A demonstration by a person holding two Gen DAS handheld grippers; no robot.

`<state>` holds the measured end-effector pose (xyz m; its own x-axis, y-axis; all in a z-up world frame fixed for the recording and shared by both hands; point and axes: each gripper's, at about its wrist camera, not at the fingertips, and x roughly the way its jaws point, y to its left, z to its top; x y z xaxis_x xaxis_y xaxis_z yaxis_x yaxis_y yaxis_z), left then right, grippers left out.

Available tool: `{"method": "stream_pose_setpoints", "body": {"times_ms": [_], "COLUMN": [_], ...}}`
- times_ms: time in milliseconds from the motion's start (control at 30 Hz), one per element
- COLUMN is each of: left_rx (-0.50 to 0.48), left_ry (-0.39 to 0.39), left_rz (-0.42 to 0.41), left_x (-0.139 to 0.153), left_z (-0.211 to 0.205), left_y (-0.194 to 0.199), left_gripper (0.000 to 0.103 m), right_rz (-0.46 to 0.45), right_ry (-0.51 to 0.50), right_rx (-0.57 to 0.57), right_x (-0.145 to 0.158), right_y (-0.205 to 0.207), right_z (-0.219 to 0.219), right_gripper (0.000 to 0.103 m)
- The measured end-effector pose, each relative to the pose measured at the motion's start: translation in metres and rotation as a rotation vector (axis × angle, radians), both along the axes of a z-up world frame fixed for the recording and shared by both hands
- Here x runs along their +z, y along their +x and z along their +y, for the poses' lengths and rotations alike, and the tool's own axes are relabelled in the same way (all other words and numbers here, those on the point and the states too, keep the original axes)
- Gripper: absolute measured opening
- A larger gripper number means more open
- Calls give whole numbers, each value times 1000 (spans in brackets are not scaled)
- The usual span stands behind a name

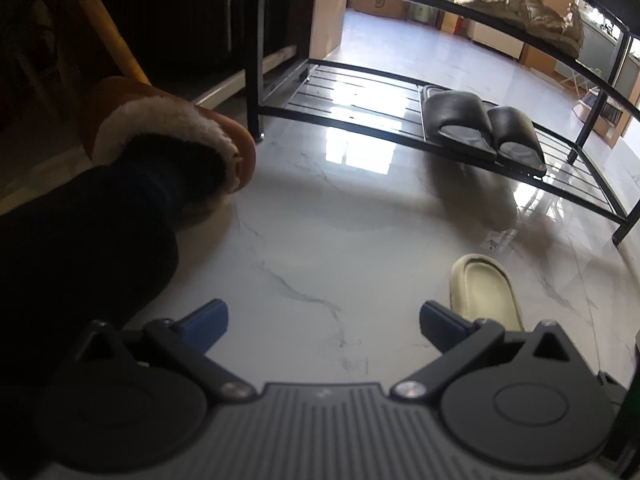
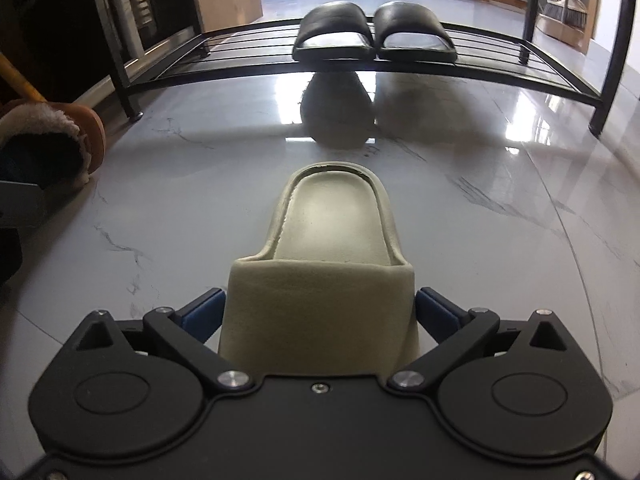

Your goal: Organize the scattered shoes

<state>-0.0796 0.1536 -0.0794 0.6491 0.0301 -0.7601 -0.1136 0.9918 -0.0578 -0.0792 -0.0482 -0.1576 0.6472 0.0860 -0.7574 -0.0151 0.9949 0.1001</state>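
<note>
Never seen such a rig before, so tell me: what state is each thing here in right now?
Left gripper: open, empty.
Right gripper: open, fingers either side of the beige slipper.
Beige slipper: on the floor, upright.
Black slippers: paired on the rack's bottom shelf.
Shoe rack: bottom shelf otherwise bare.

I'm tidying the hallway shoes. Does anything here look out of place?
Yes: one beige slipper lies alone on the floor, no mate visible, between the open right gripper fingers, while the black slippers sit paired on the rack.

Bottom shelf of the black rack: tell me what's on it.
On the bottom shelf sits a pair of black slides, side by side. The rest of its bars look bare; its far right end is out of frame.
</note>
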Motion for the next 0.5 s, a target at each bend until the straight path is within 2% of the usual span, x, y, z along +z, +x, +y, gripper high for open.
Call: {"method": "stream_pose_setpoints", "body": {"times_ms": [333, 500], "left_rx": [0, 8], "left_ry": [6, -12], "left_rz": [15, 17], "left_x": [-3, -5], "left_z": [-1, -1], "left_y": [-1, -2], "left_gripper": [102, 102], "right_rz": [0, 2], "right_ry": [-33, -3], "right_rx": [-37, -125], "right_x": [3, 0], "right_y": [-25, -28], "right_z": [-50, -95], "right_gripper": [101, 101]}}
